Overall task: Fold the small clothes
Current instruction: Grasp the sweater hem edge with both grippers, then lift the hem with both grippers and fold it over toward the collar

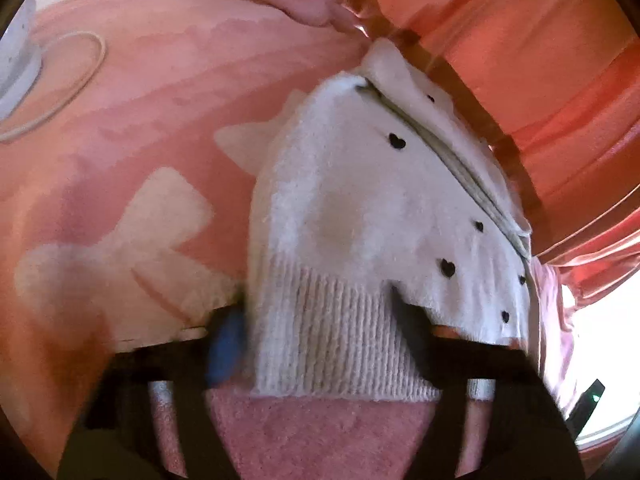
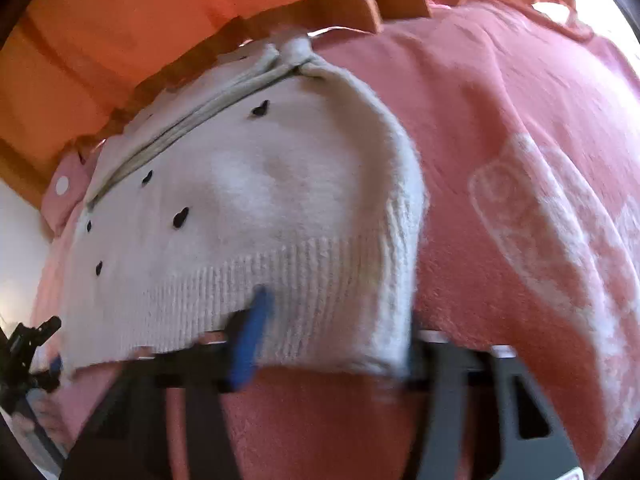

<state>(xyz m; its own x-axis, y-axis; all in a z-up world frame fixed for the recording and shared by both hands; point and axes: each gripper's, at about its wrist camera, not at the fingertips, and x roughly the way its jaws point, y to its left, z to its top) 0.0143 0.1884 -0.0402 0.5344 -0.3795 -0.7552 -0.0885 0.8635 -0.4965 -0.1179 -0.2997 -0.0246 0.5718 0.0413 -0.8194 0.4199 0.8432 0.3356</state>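
1. At the far left of the left wrist view a pale cord (image 1: 60,84) loops over the pink blanket (image 1: 160,92), which bears white bow shapes.
2. The white knit sweater (image 1: 360,208), dotted with small black hearts, lies folded on that blanket, its ribbed hem nearest the camera.
3. The left gripper (image 1: 316,328) has the hem between its jaws: the blue-padded finger sits at the hem's left edge, the black finger overlaps the knit on the right. Whether the pads press is unclear in the blur.
4. In the right wrist view the right gripper (image 2: 332,332) likewise straddles the hem of the sweater (image 2: 260,200); its jaws stand apart around the ribbing, actual pinch uncertain.
5. To the right, bare pink blanket (image 2: 500,140) spreads out.
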